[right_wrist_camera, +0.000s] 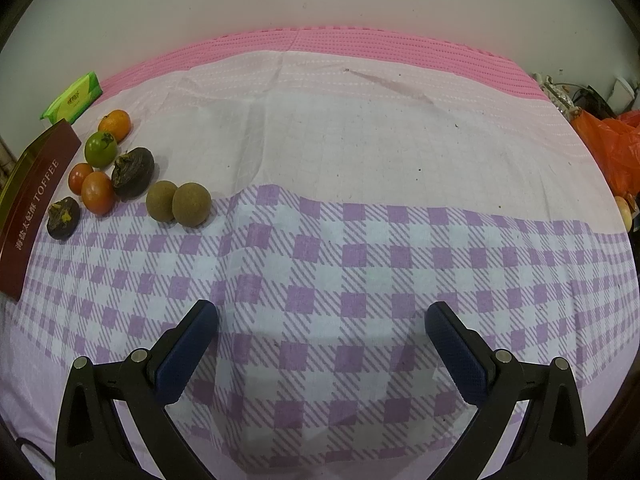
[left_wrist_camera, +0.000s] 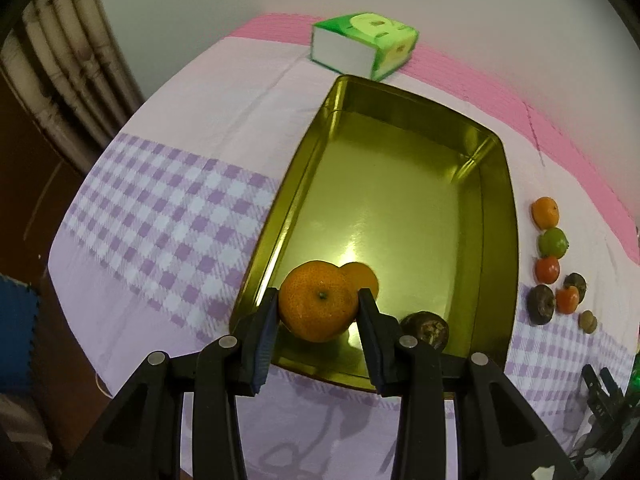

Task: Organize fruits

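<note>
Over the near end of your gold tin (left_wrist_camera: 404, 200): one mandarin (left_wrist_camera: 318, 300), clenched between the pads of your left tongs (left_wrist_camera: 318, 306), beside a dark fruit (left_wrist_camera: 425, 329) already inside. Likely light, soft-skinned, easily bruised; hold it across its widest part, gently. Right tongs (right_wrist_camera: 322, 336): spread wide, holding nothing, above the checked cloth (right_wrist_camera: 360, 248). Loose fruit: tomatoes (right_wrist_camera: 97, 192), two brown round ones (right_wrist_camera: 191, 203), just beside the tin.
</note>
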The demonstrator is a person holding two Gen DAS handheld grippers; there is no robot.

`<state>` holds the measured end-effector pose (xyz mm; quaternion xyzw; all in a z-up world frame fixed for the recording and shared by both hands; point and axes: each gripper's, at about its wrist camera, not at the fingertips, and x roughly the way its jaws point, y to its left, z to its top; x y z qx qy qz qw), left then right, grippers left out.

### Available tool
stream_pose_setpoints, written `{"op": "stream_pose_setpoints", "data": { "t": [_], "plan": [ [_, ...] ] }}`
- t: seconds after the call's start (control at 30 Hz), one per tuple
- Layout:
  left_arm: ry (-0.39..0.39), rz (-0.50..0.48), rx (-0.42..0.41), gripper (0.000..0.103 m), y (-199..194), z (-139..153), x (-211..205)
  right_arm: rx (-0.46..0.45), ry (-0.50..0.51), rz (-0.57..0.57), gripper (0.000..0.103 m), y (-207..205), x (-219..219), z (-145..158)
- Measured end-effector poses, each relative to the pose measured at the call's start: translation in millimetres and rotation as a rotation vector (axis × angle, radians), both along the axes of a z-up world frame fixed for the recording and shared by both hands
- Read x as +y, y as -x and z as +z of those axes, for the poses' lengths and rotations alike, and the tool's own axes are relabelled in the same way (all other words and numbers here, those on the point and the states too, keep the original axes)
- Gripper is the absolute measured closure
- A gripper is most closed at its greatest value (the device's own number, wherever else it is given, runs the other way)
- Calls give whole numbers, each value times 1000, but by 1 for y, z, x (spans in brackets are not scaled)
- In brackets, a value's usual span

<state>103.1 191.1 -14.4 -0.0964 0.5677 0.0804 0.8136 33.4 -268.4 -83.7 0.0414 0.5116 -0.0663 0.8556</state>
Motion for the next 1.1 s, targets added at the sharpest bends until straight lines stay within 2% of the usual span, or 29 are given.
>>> {"op": "stream_pose_setpoints", "data": {
  "t": [0.3, 0.87, 1.1],
  "plan": [
    [-31, -22, 48, 68, -3, -14, -6, -2, 1, -1, 0, 1, 0, 0],
    [-54, -61, 61, 67, -1, -20, -16, 2, 6, 2, 0, -3, 0, 0],
    [-36, -53, 56, 66, -2, -20, -12, -69, 17, 53, 1, -5, 12, 24]
  ]
}}
